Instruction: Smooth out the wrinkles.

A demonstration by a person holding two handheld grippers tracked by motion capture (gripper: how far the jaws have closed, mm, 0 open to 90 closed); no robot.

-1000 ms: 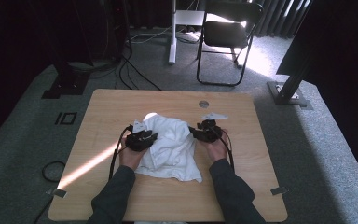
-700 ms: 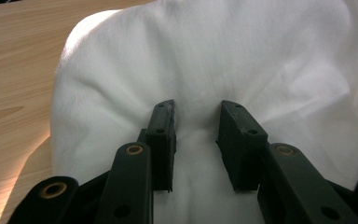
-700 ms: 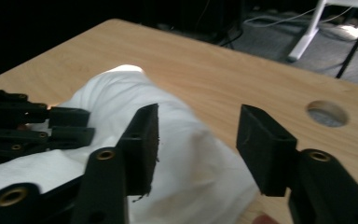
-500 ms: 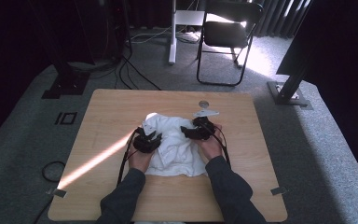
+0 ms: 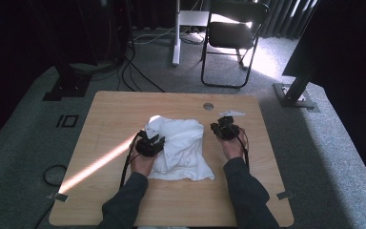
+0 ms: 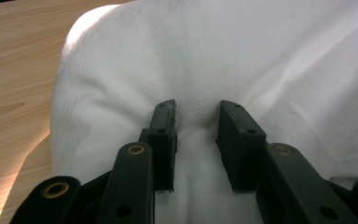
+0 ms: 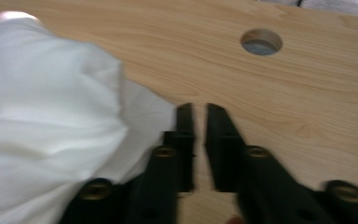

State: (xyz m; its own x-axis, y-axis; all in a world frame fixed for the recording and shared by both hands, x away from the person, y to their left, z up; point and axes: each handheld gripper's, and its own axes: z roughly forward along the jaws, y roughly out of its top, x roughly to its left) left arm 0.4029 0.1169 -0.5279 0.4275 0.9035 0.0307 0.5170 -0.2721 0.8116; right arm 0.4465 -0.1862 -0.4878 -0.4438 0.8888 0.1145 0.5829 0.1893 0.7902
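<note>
Since the earlier frame we are drawing our right gripper [image 5: 225, 130] off the white cloth [image 5: 181, 148] at mid-table, its jaws just closing on nothing in its own view, while the left gripper view is showing our left gripper [image 6: 196, 122] pinching a cloth fold.

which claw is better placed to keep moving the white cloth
Probably left. The left claw has the white cloth bunched between its jaws. The right claw, jaws just closing on nothing, sits beside the cloth over bare table.

Overhead forward-down, two close gripper-mounted views
</note>
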